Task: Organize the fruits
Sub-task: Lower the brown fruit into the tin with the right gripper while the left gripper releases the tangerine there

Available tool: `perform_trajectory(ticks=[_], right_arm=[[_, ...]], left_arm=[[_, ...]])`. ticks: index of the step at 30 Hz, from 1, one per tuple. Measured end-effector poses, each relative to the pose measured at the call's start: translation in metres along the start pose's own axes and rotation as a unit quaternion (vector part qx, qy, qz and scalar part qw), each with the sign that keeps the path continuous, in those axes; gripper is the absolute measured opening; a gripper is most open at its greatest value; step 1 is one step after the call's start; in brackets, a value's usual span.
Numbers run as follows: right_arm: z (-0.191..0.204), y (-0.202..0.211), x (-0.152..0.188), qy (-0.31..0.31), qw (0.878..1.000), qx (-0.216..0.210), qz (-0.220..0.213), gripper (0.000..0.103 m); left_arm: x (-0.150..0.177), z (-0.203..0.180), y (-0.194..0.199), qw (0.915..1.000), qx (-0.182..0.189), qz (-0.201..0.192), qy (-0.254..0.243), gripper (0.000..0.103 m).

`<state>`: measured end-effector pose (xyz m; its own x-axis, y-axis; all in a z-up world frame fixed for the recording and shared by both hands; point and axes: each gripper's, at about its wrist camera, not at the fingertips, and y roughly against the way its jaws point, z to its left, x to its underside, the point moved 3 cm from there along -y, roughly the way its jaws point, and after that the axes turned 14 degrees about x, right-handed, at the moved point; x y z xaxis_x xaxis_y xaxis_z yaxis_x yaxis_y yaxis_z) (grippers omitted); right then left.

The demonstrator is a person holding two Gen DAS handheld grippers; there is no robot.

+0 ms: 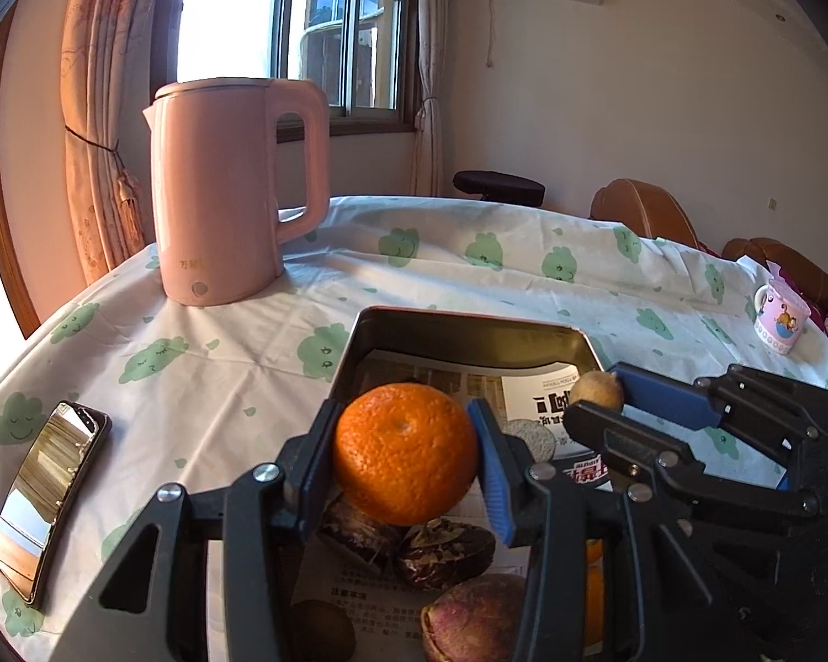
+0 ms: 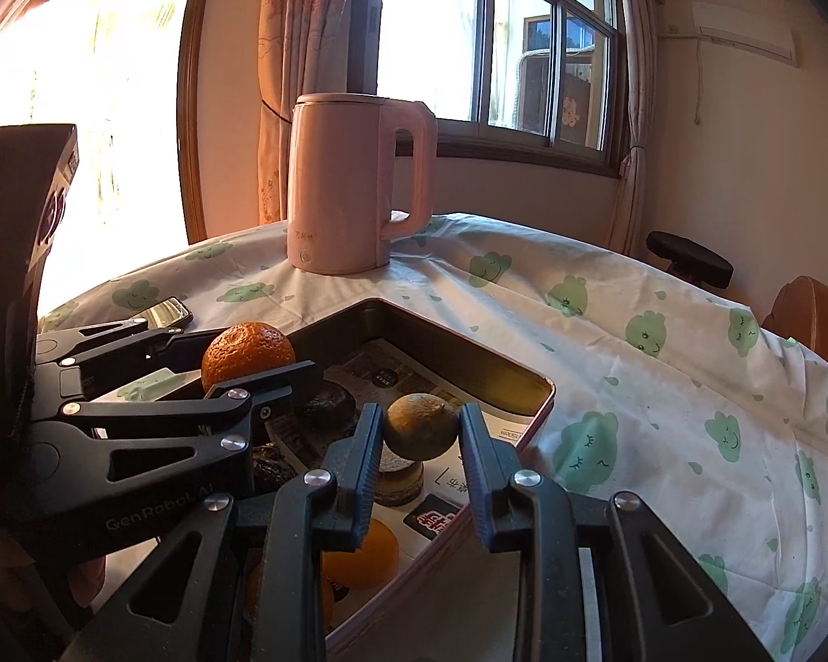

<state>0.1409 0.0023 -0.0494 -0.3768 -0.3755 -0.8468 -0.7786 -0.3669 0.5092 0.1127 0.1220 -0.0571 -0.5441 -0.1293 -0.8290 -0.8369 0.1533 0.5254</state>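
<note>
Orange [image 1: 405, 452] in left claw [image 1: 405, 455]

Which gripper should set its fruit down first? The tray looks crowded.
Probably right: its small brown fruit hangs over bare paper in the tray, while the left gripper's orange sits above the dark fruits.

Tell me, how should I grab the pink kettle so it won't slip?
Take the pink kettle by its handle, the big loop sticking out on the side away from the spout. Come in from that open side, where the tablecloth is bare. The body looks wide and smooth, probably too broad for a hand-held gripper, while the handle's straight bar gives two flat sides to pinch.
</note>
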Motion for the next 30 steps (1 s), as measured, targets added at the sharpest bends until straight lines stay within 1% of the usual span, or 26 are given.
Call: perform_trajectory(ticks=[6, 12, 14, 17, 19, 21, 26, 28, 30], right_arm=[[0.001, -0.004, 0.002, 0.001, 1.000, -0.003, 0.011, 0.030], [0.000, -0.006, 0.003, -0.002, 1.000, -0.007, 0.022, 0.030], [0.000, -0.005, 0.003, -0.004, 1.000, -0.008, 0.022, 0.032], [-0.002, -0.005, 0.003, -0.007, 1.000, -0.003, 0.022, 0.039], [-0.005, -0.004, 0.004, -0.015, 1.000, 0.001, 0.020, 0.048], [-0.008, -0.002, 0.004, -0.023, 1.000, 0.001, 0.016, 0.052], [-0.011, 0.007, 0.004, -0.029, 0.999, 0.017, -0.004, 0.059], [-0.013, 0.011, 0.004, -0.032, 0.999, 0.024, -0.012, 0.064], [-0.015, 0.014, 0.004, -0.037, 0.999, 0.029, -0.020, 0.068]], left_arm=[[0.000, 0.000, -0.001, 1.0000, -0.001, 0.007, -0.001, 0.049], [0.000, -0.003, 0.000, 1.0000, -0.003, 0.004, -0.008, 0.049], [0.000, -0.003, 0.000, 1.0000, -0.004, 0.004, -0.008, 0.049], [0.001, -0.001, 0.002, 1.0000, -0.005, 0.000, -0.004, 0.049], [0.001, 0.000, 0.006, 1.0000, -0.004, -0.007, 0.000, 0.054], [0.001, 0.002, 0.009, 0.9998, -0.006, -0.016, 0.003, 0.059], [0.001, 0.000, 0.018, 0.9991, -0.016, -0.038, -0.001, 0.065], [0.000, 0.001, 0.020, 0.9988, -0.019, -0.046, 0.000, 0.069], [0.000, 0.001, 0.022, 0.9985, -0.020, -0.052, 0.000, 0.071]])
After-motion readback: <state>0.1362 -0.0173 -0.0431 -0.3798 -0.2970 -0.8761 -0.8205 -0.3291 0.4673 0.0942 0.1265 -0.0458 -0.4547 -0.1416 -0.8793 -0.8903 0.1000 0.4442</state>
